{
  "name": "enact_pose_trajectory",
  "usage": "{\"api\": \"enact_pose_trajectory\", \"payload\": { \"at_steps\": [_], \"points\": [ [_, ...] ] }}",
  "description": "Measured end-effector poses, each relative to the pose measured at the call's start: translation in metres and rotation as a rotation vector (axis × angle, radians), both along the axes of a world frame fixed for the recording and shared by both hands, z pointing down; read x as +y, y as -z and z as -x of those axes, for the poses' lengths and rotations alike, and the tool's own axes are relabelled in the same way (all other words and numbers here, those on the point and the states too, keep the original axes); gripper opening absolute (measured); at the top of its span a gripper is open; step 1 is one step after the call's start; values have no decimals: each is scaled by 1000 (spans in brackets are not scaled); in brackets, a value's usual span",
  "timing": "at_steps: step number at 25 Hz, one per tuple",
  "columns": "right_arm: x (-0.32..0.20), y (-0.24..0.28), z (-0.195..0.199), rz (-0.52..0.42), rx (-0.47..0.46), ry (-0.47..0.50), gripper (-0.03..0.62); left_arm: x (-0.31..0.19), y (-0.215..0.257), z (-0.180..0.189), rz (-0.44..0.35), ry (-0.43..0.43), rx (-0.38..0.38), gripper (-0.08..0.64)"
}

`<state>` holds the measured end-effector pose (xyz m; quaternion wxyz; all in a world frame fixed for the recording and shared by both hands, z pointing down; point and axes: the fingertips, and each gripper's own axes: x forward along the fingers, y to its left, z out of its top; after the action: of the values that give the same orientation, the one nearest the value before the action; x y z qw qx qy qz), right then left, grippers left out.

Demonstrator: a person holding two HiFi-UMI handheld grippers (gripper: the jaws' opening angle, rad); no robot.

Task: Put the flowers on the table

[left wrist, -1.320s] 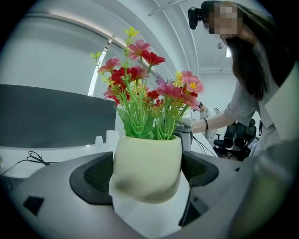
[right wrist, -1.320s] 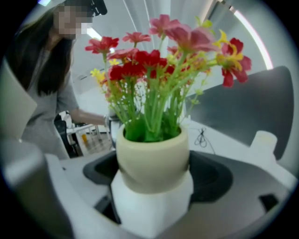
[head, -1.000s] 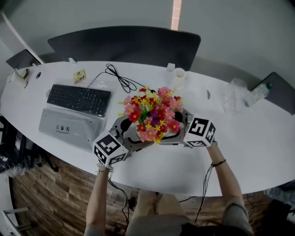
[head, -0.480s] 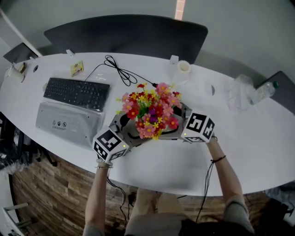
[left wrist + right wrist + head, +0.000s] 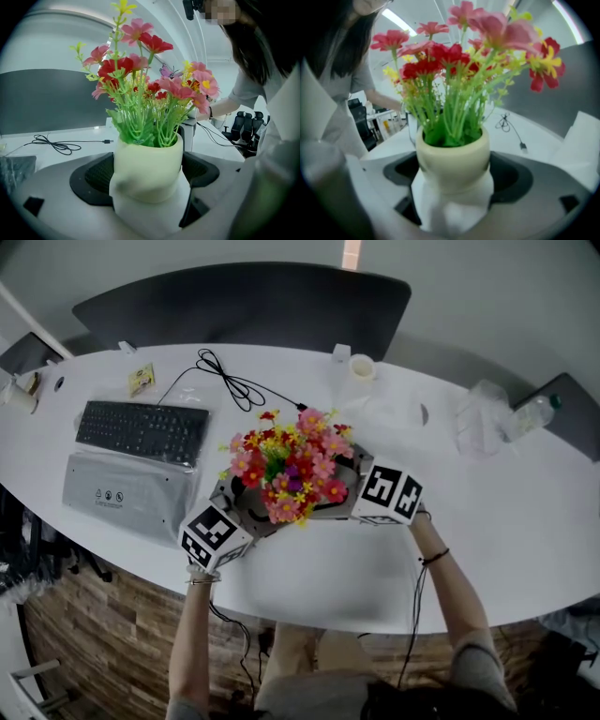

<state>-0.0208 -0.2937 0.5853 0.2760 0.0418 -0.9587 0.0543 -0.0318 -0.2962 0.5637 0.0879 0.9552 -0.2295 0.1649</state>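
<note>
Flowers [image 5: 289, 470]: red, pink and yellow heads on green stems, upright in a cream pot [image 5: 147, 164].

Left gripper [image 5: 246, 504]: fingers [image 5: 89, 176] closed on the pot, one dark-lined finger on each side. Right gripper [image 5: 339, 491]: fingers [image 5: 513, 180] clamped on the same pot from the opposite side.

Pot sits midway between the two grippers, over the white worktop [image 5: 487, 521] and near its front edge. Cannot tell whether the base touches.

Outward of the left fingers: black keyboard [image 5: 141, 430], with a grey flat case [image 5: 127, 495] just in front of it.

Beyond both sets of fingers, far side: black cable [image 5: 230, 385], small white roll [image 5: 362, 367].

Outward of the right fingers, well apart: clear plastic bag [image 5: 478, 418], bottle [image 5: 530, 413].
</note>
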Motion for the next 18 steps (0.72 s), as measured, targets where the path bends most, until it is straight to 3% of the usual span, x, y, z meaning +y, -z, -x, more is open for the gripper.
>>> {"api": "enact_pose_trajectory", "payload": {
  "at_steps": [8,18],
  "points": [
    [0,1,3,-35,5,-10,457,-1,-1,2,-39,16,-45,448],
    [-1,0,5,-45,-6,-43,457,-2,1,7,-56,64,-45,448]
  ]
}}
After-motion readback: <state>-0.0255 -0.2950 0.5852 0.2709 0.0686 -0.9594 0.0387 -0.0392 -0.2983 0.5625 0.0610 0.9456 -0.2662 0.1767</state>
